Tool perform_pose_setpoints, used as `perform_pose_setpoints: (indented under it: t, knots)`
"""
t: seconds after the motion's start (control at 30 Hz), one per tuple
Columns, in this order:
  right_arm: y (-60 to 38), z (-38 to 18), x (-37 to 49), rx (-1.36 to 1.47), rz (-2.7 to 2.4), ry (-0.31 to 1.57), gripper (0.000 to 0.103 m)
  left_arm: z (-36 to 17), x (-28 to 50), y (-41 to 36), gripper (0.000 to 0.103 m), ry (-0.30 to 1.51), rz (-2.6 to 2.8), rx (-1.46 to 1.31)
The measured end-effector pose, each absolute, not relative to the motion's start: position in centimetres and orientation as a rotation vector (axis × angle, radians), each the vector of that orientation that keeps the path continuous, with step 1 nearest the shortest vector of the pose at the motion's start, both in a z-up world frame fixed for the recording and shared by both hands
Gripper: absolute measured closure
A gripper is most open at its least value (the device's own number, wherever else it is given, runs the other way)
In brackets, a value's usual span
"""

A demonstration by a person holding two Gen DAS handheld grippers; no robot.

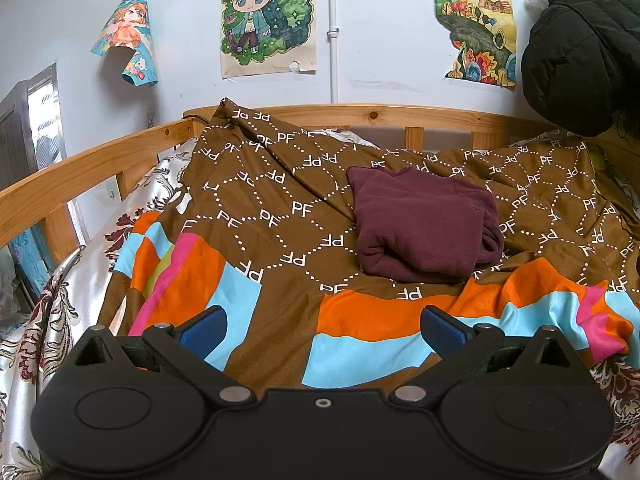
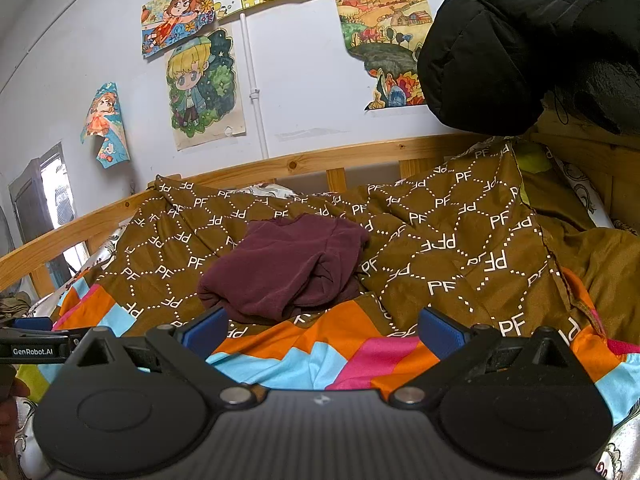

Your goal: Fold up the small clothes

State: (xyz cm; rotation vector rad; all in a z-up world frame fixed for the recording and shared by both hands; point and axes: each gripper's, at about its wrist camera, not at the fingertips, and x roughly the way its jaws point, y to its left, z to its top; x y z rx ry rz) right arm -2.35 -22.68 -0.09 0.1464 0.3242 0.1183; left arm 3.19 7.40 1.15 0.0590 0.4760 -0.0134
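Observation:
A small maroon garment [image 1: 426, 226] lies folded in a compact bundle on the brown patterned bedspread [image 1: 280, 216]. In the right wrist view the same maroon garment [image 2: 288, 266] sits just beyond the fingers, left of centre. My left gripper [image 1: 322, 330] is open and empty, held back from the garment over the orange and blue stripes. My right gripper [image 2: 322, 332] is also open with nothing between its blue fingers [image 2: 440, 334], close to the garment's near edge. The left gripper's side [image 2: 32, 344] shows at the left edge of the right wrist view.
A wooden bed rail [image 1: 360, 114] runs behind the bedspread along a white wall with drawings [image 1: 268, 16]. A black padded jacket [image 2: 532, 40] hangs at the upper right. A floral satin sheet [image 1: 52, 320] shows at the left bed edge.

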Motion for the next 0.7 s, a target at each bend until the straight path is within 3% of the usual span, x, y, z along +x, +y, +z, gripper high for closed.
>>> perform_pose_setpoints:
  t: [0.7]
  knots:
    - [-22.57, -0.47, -2.49, 0.152, 0.113, 0.328, 0.000, 1.16, 3.15, 7.37, 0.001, 0.476, -0.014, 0.062]
